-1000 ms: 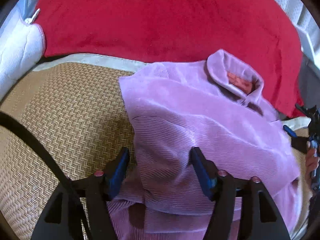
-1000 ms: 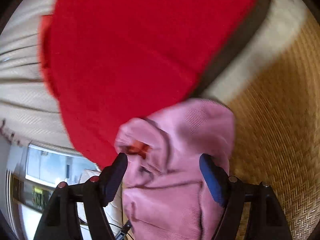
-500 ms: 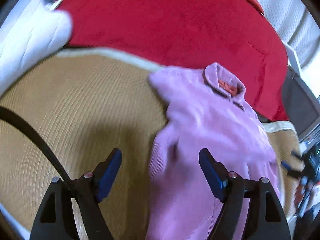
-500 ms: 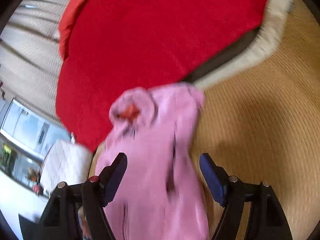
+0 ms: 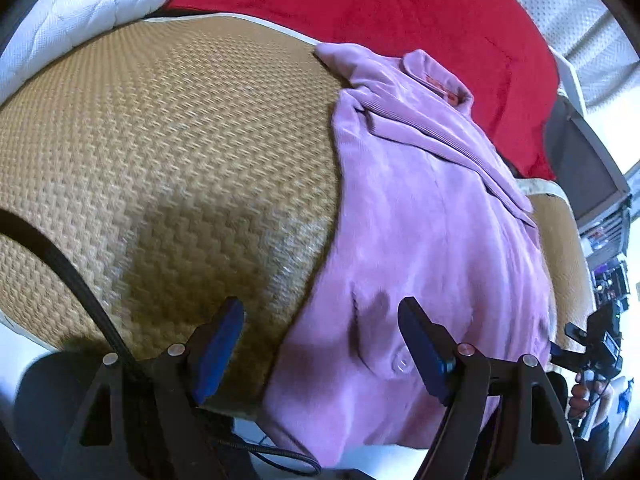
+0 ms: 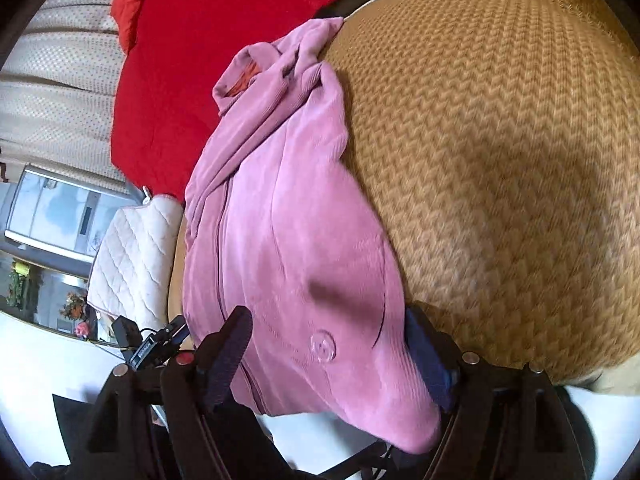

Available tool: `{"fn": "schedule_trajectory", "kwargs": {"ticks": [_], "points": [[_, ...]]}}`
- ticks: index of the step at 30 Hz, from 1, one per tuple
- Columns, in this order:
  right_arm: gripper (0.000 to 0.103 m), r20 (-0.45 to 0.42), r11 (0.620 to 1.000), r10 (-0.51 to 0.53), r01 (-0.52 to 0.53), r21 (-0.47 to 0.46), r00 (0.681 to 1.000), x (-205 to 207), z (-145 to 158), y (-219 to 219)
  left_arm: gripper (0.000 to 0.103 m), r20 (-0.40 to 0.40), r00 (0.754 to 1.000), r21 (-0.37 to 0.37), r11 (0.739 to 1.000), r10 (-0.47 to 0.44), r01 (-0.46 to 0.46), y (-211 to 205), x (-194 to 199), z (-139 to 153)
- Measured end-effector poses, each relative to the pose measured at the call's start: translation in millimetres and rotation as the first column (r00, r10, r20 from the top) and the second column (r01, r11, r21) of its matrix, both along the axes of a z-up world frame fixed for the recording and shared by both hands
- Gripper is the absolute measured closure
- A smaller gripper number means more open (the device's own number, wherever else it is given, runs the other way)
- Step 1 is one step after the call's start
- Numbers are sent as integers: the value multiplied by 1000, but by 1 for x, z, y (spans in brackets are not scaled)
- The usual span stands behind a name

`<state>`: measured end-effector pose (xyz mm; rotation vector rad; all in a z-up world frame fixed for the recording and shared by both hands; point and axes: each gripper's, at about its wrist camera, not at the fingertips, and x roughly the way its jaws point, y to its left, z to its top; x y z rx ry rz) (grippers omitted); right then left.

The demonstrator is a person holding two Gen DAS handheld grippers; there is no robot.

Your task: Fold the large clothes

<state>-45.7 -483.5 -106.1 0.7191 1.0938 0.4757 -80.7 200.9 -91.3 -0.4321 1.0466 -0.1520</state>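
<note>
A pink corduroy jacket [image 5: 432,216] lies folded lengthways on the woven straw mat [image 5: 168,152], collar at the far end, hem hanging over the near edge. It also shows in the right wrist view [image 6: 288,240]. My left gripper [image 5: 320,344] is open above the jacket's near left edge, holding nothing. My right gripper [image 6: 332,360] is open with the jacket's buttoned hem between its jaws, not pinched. The right gripper also shows at the left wrist view's right edge [image 5: 592,344].
A red blanket [image 5: 360,4] covers the far end of the bed, and shows in the right wrist view [image 6: 180,52]. A white quilted cushion [image 5: 88,4] lies at the far left. The mat [image 6: 500,160] ends at the near edge. Furniture stands beyond.
Both grippers have pulled back toward the near edge of the mat. The jacket, held bunched close to the left gripper a second ago, now lies stretched out and released.
</note>
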Motion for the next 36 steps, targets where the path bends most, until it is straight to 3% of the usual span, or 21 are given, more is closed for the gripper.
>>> {"fn": "schedule_trajectory", "kwargs": {"ticks": [6,13,15,17,18,21,26,29,30,31,33,35,36], "points": [[22,-9,999,15,-14,37,1000,-3,-9,12,23,-19,999,33,998,-48,48,-20,-2,-7],[22,13,1000,21,-21,-16,1000,0,-7,35,26,-76,993,81,992,-91,98,-48,7,-23],[22,21,999,20,-19,-33,1000,2,-6,48,52,-92,991,95,989,-101,109,-56,10,-26],[23,34,997,23,-21,-75,999,3,-4,57,70,-88,990,72,990,-112,118,-59,10,-27],[29,41,993,30,-26,-113,999,1,-4,64,92,-80,988,36,990,-132,135,-62,10,-27],[83,-3,986,46,-46,-163,999,1,-7,77,95,-58,989,49,989,-136,139,-67,9,-18],[84,72,992,44,-35,-119,996,-6,19,89,95,14,993,22,993,-116,116,-66,2,3],[74,38,990,56,-51,-135,998,0,12,93,94,-51,991,27,992,-120,122,-72,10,-14],[58,4,990,44,-43,-136,999,2,4,93,88,-82,990,34,993,-113,116,-75,11,-23],[31,-30,991,35,-38,-129,999,3,-4,95,79,-100,989,40,993,-108,113,-79,13,-28],[28,-12,990,58,-59,-130,998,3,-4,103,74,-99,990,53,993,-103,108,-87,13,-30],[30,1,984,76,-75,-163,997,3,-3,114,77,-80,989,70,989,-125,131,-97,14,-27],[49,0,980,88,-87,-181,996,5,-5,120,96,-76,988,76,987,-134,140,-100,15,-27]]}}
